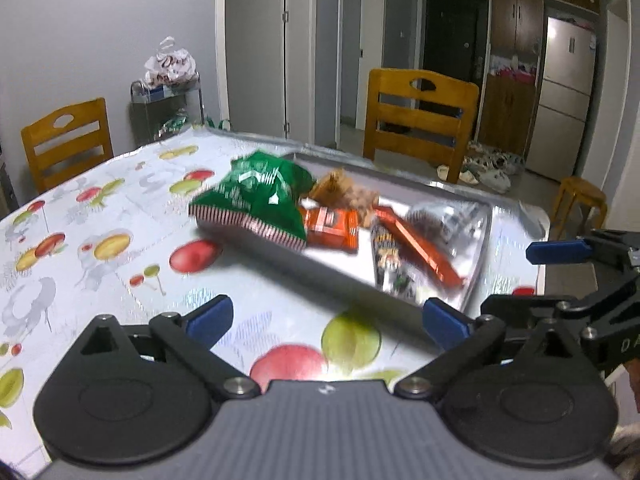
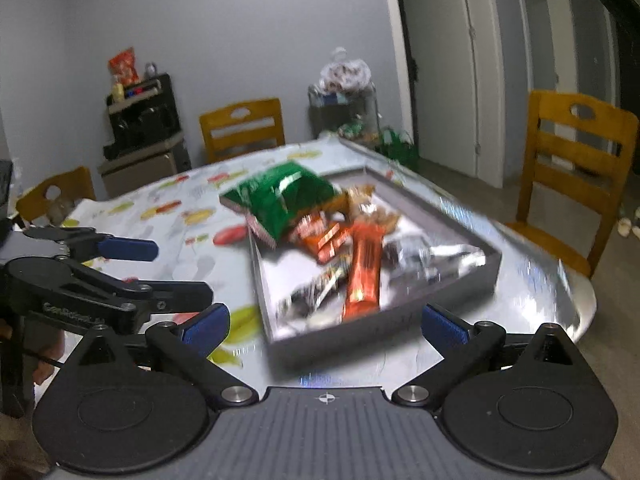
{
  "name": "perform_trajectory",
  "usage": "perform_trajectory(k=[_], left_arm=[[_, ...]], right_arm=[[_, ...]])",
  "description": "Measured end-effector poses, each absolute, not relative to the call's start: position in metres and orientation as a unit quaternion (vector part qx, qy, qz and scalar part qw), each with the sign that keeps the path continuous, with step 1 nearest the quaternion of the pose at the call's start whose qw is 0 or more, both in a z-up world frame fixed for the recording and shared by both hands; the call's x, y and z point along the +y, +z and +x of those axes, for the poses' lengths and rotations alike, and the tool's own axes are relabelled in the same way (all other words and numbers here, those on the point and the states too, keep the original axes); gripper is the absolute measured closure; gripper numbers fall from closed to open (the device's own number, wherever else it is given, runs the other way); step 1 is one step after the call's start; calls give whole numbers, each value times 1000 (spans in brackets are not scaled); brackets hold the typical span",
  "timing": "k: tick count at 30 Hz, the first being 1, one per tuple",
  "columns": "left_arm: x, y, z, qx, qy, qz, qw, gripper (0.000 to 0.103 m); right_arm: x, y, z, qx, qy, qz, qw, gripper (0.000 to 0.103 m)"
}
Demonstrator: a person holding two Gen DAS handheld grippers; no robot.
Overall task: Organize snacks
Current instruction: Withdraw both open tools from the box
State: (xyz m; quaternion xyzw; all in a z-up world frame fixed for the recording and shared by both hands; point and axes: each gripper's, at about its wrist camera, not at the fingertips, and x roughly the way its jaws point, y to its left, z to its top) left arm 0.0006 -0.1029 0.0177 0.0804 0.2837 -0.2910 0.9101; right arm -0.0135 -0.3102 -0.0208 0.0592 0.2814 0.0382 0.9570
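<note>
A grey tray (image 1: 276, 254) (image 2: 472, 280) sits on the fruit-print tablecloth and holds several snacks. A green bag (image 1: 260, 196) (image 2: 280, 196) leans over its left rim. Orange packets (image 1: 332, 226) (image 2: 320, 236), a long orange bar (image 1: 420, 248) (image 2: 362, 272) and silver wrappers (image 1: 444, 220) (image 2: 432, 256) lie inside. My left gripper (image 1: 326, 316) is open and empty, short of the tray. My right gripper (image 2: 326, 322) is open and empty, at the tray's near edge. Each gripper shows in the other's view: the right (image 1: 560, 252), the left (image 2: 124, 250). Both views are motion-blurred.
Wooden chairs stand around the table (image 1: 420, 120) (image 1: 68, 140) (image 2: 572, 168) (image 2: 242, 126). A wire rack with a plastic bag (image 1: 170, 66) (image 2: 346, 74) stands at the wall. A black cabinet (image 2: 144, 120) is at the back left. A stool (image 1: 580, 200) is beyond the table's right edge.
</note>
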Motion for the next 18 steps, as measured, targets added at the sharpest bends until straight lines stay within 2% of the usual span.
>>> perform_trajectory(k=[8, 18], left_arm=[[-95, -9, 3, 314, -274, 69, 906, 1], [-93, -12, 5, 317, -274, 64, 906, 1]], right_arm=[[-292, -39, -9, 320, -3, 30, 947, 0], [-288, -41, -6, 329, -8, 33, 944, 0]])
